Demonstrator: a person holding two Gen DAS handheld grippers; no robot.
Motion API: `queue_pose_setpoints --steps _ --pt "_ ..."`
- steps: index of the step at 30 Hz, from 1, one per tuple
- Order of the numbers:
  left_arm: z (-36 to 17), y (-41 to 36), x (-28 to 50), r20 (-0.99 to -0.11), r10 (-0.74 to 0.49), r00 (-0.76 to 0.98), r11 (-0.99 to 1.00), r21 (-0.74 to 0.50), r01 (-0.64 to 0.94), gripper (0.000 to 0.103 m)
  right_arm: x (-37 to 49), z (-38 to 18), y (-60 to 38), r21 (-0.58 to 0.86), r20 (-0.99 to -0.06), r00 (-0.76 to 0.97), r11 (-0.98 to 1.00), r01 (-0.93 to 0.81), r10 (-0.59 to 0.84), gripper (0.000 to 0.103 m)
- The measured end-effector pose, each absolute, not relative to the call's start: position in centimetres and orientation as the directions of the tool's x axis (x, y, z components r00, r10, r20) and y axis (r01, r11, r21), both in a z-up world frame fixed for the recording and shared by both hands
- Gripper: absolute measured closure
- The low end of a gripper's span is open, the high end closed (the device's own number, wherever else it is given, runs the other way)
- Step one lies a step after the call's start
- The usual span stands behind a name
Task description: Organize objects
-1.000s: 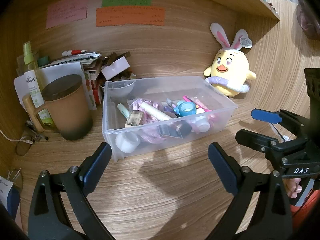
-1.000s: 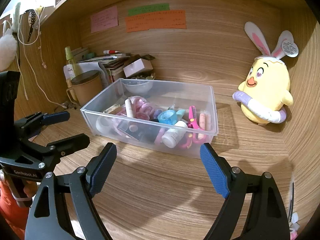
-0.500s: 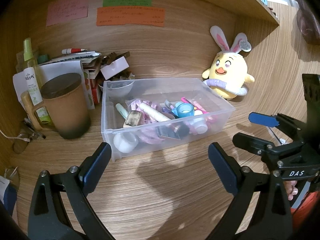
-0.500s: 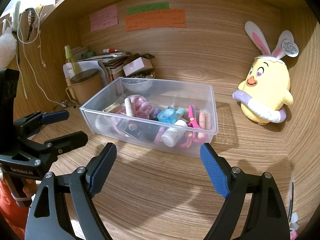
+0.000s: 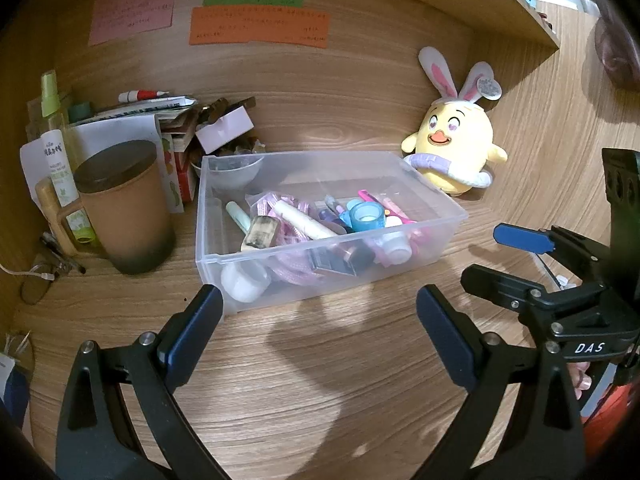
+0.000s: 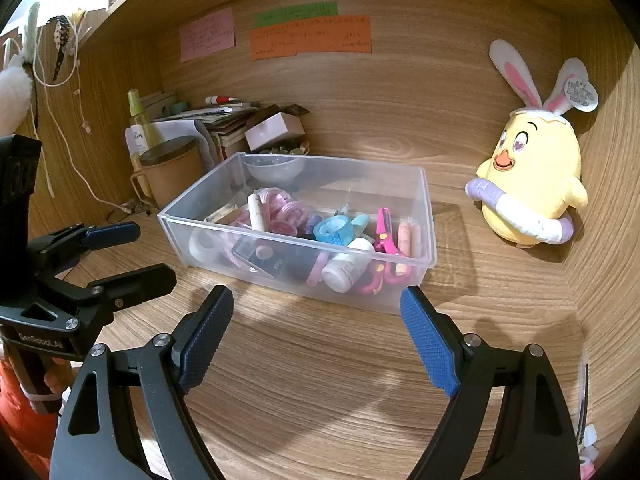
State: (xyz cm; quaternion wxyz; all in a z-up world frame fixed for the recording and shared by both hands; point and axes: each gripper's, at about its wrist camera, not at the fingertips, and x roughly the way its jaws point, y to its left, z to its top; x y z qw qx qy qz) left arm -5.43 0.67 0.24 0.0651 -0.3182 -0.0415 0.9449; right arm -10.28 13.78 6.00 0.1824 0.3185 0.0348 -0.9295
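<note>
A clear plastic bin point(image 5: 436, 196) point(image 6: 424, 216) stands on the wooden desk, filled with small items: a blue tape roll point(image 5: 365, 216) point(image 6: 332, 230), pink scissors point(image 6: 385, 236), a white bottle point(image 6: 346, 268) and a cream tube point(image 5: 302, 220). My left gripper point(image 5: 320, 320) is open and empty, in front of the bin's near wall. It also shows in the right wrist view point(image 6: 128, 252). My right gripper point(image 6: 318, 328) is open and empty, just short of the bin; it also shows in the left wrist view point(image 5: 504, 256).
A yellow chick plush point(image 5: 452, 152) point(image 6: 532, 184) sits right of the bin. A brown lidded mug point(image 5: 124, 204) point(image 6: 172, 172), spray bottles point(image 5: 52, 140), stacked papers and boxes point(image 5: 168, 120) crowd the back left. Coloured notes point(image 5: 256, 24) hang on the back wall. A cable point(image 5: 36, 276) lies at the left.
Both grippers stay open. The left wrist view has shifted slightly, so the bin and plush sit a little lower and to the left; the right wrist view is nearly unchanged.
</note>
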Motion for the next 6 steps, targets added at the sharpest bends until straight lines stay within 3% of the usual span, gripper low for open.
queue_pose_setpoints --steps 6 --pt "0.10 0.51 -5.43 -0.597 0.147 -0.789 -0.988 -0.119 -0.094 0.002 -10.53 5.64 13.80 0.054 -0.613 -0.723 -0.930 0.362 -0.317 0.019"
